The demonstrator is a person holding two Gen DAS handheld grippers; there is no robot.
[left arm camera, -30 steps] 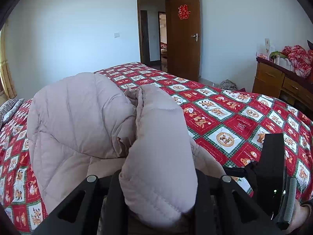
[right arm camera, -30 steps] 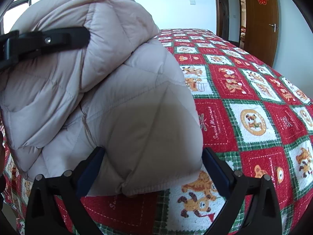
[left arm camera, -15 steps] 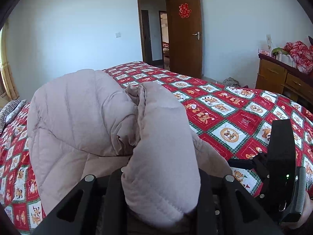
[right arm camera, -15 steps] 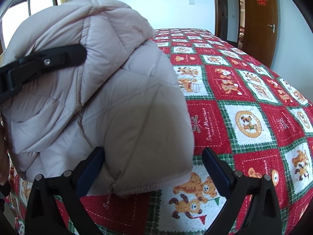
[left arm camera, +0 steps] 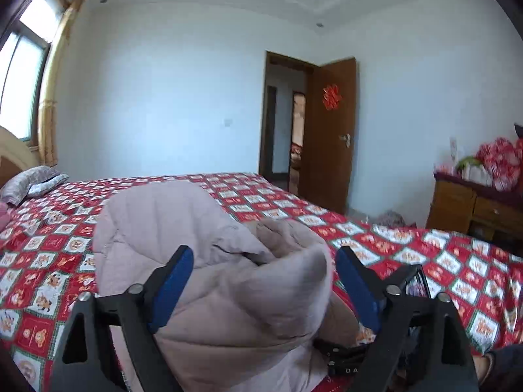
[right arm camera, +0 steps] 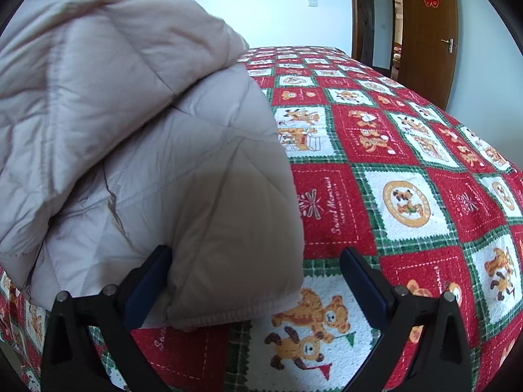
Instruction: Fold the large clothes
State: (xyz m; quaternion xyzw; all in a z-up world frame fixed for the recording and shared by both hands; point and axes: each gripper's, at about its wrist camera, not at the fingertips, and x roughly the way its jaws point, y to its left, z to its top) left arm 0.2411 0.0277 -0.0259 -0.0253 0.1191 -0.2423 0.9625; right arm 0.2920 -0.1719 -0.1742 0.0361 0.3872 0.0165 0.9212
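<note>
A pale pink quilted down jacket (left arm camera: 183, 228) lies bunched on a bed with a red, green and white bear-print cover (left arm camera: 425, 261). In the left wrist view my left gripper (left arm camera: 264, 261) is open, its blue pads spread wide on either side of a puffy fold of the jacket. In the right wrist view the jacket (right arm camera: 130, 130) fills the left half. My right gripper (right arm camera: 255, 258) is open, with the jacket's hem lying between the jaws near the left pad and the bed cover (right arm camera: 408, 196) showing beyond.
A grey pillow (left arm camera: 32, 183) lies at the head of the bed on the left. An open brown door (left arm camera: 330, 130) is behind the bed. A wooden dresser (left arm camera: 474, 205) with red bundles stands at the right.
My left gripper has opened and let go of the jacket fold, and has tilted up so the ceiling shows. The left gripper no longer shows in the right wrist view. The right gripper stays open.
</note>
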